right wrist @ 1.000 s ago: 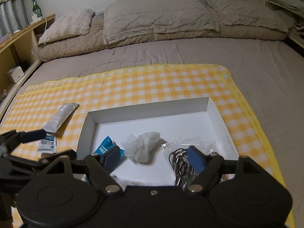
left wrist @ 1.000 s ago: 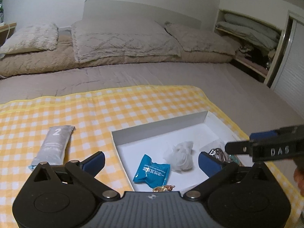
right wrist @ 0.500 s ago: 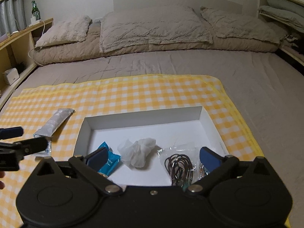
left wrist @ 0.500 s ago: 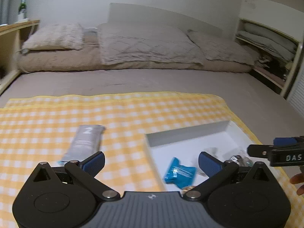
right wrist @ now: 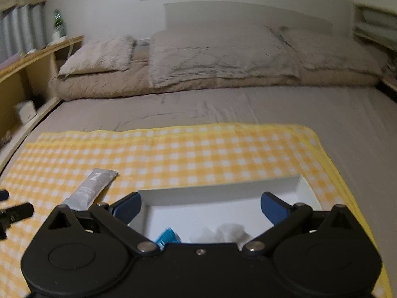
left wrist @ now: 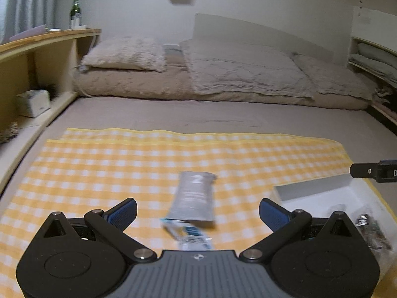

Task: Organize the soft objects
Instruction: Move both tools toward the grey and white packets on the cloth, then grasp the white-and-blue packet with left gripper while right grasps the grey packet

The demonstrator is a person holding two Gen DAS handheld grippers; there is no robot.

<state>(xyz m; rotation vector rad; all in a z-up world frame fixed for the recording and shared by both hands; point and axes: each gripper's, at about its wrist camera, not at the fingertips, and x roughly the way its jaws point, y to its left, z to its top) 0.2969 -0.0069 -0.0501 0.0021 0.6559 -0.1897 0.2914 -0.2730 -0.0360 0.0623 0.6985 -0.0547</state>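
A grey pouch marked "2" lies on the yellow checked cloth, overlapping a small blue-and-white packet. My left gripper is open and empty, just short of both. The pouch also shows in the right wrist view. My right gripper is open and empty over the white box, which holds a blue sachet and a crumpled white tissue. The box corner and a clear bag of metal rings show at right in the left wrist view.
The cloth lies on a taupe bed with pillows at the head. A wooden shelf with a bottle runs along the left. The other gripper's finger tip juts in at right.
My left gripper has swung left, away from the box, and now faces the grey pouch and the small packet. My right gripper has tilted up and drawn back, hiding much of the box's contents.
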